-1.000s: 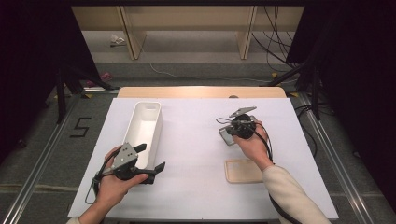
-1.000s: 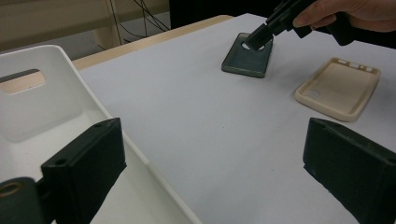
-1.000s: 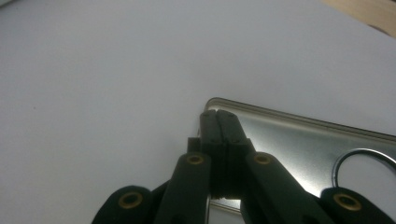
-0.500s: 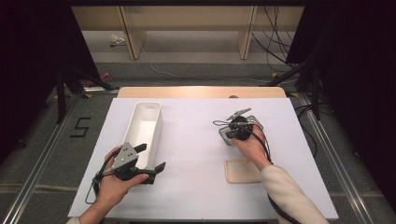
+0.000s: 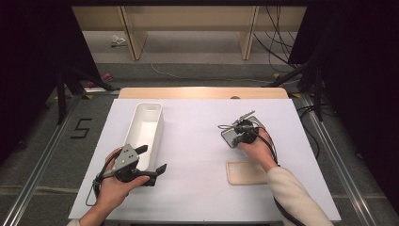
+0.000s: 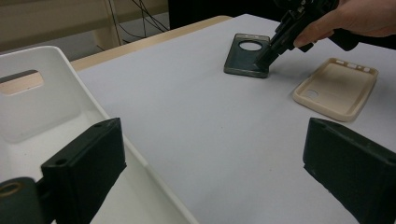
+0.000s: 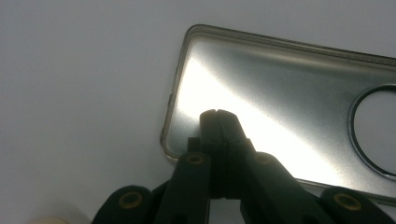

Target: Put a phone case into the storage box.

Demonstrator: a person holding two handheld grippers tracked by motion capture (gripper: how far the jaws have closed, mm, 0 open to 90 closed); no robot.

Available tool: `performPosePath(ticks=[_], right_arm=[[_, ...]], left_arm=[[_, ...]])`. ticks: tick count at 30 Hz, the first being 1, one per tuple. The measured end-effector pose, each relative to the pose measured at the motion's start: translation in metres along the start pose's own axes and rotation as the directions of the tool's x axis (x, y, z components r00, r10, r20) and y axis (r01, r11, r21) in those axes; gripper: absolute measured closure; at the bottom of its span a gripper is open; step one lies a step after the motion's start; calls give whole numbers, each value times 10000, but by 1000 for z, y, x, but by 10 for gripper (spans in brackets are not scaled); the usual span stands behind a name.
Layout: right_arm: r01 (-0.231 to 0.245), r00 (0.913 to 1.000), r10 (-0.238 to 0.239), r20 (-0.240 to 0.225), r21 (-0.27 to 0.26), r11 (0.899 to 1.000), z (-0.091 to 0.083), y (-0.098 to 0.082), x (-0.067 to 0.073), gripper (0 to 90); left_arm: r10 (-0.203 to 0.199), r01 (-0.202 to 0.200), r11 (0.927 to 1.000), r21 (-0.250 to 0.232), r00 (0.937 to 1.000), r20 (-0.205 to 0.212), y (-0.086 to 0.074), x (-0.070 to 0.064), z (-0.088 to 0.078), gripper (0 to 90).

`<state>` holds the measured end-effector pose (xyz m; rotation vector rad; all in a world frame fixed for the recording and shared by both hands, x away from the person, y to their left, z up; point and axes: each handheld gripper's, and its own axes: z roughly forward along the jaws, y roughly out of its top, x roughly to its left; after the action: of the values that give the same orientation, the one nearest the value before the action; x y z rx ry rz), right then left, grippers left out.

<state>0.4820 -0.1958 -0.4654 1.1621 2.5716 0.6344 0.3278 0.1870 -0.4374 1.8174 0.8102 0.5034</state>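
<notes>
1. Right gripper [image 5: 239, 133] is over by the table's [image 5: 197, 197] right half, roughly mid-depth. Jaws are clenched tight together w/ nothing between them; right gripper view shows the two pads meeting w/ just a seam.
2. Its closed tip [image 7: 217, 122] sits down on the dark phone case [image 7: 280, 107], inside the shell near one short end. Looks like touching, not grasping.
3. Dark phone case [image 5: 234, 137] lies flat on the table, inner side up, round camera cutout at the end away from the tip (left gripper view shows it well [image 6: 247, 55]).
4. Beige phone case [image 5: 245, 172] lies flat too, closer to the near edge, just beside the right wrist, apart from the dark one. Also seen at [image 6: 337, 87].
5. Left gripper [image 5: 146, 157] is near the front-left part of the table, jaws spread wide, holding nothing. One jaw hangs over the near end of the white bin [image 5: 146, 129], other over bare table.
6. White bin runs lengthwise toward the far edge on the left half, handle slot in its far wall [image 6: 23, 79]. Looks empty as far as I can tell.
</notes>
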Motion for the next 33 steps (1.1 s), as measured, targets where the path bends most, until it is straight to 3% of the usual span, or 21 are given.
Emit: performPosePath(ticks=[13, 23, 33], right_arm=[[307, 9995, -310, 37, 654, 9974, -13, -15, -13, 900], [-343, 9990, 318, 315, 808, 9961, -23, -31, -37, 900], [-494, 9984, 470, 308, 836, 9953, -24, -34, -42, 900]], left_arm=[[-34, 34, 10000, -10, 10000, -2, 0, 0, 0, 53], [-38, 38, 10000, 7, 10000, 0, 0, 0, 0, 53], [-28, 28, 10000, 1, 10000, 3, 0, -1, 0, 53]])
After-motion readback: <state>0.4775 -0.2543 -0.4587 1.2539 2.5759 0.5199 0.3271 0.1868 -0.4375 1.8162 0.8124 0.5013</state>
